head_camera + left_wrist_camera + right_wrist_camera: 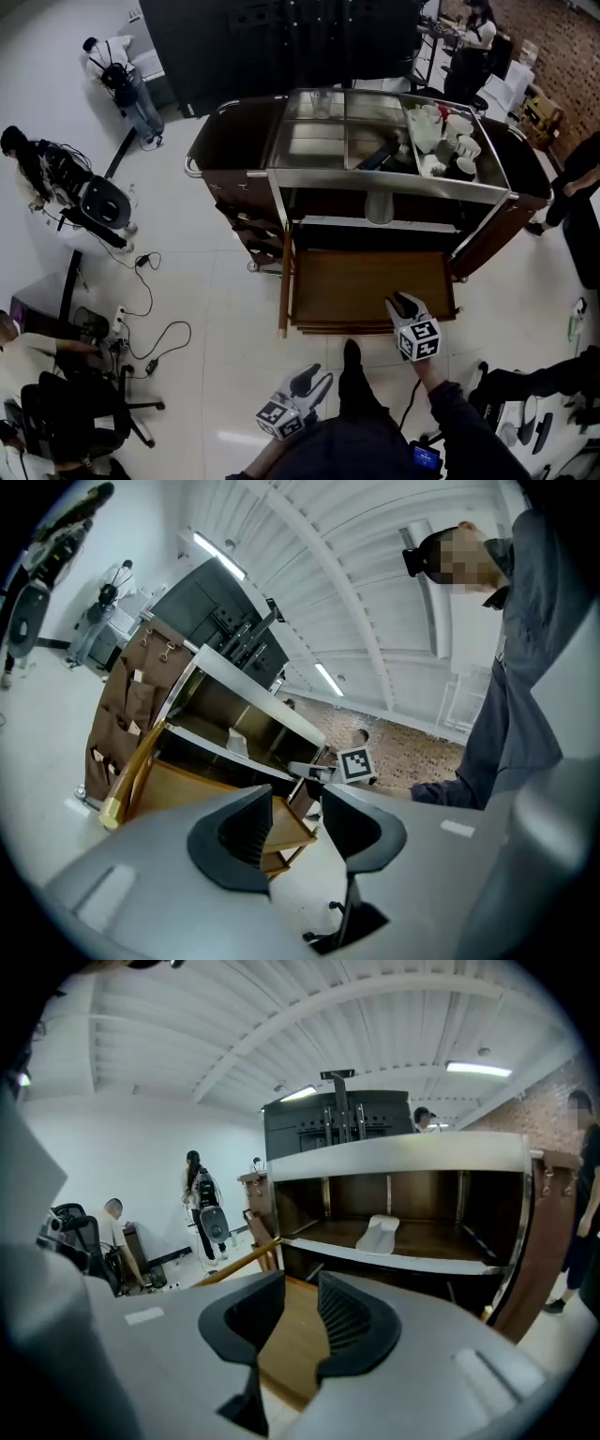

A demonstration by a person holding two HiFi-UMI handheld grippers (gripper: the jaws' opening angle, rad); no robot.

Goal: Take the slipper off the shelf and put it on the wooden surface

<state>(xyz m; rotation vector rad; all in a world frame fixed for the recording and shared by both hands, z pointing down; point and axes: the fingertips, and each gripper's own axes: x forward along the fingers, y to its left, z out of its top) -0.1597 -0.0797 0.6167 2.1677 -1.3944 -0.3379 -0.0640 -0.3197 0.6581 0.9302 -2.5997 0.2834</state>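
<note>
A pale grey slipper (379,1234) lies on the cart's middle shelf (394,1258); the head view shows the slipper (379,206) under the steel top, and the left gripper view shows it (235,743) small and far off. Below it the wooden surface (366,289) juts out low at the cart's front. My right gripper (403,305) hovers open over the wood's near right corner, its empty jaws (292,1321) pointing at the shelf. My left gripper (317,380) hangs open and empty above the floor, short of the cart, seen close in the left gripper view (298,822).
The cart's steel top (375,141) holds trays with cups and dishes (448,141) at the right. Brown side panels (234,141) flank the cart. Cables (150,328) and an office chair (66,412) lie on the floor at left. People stand around the room's edges.
</note>
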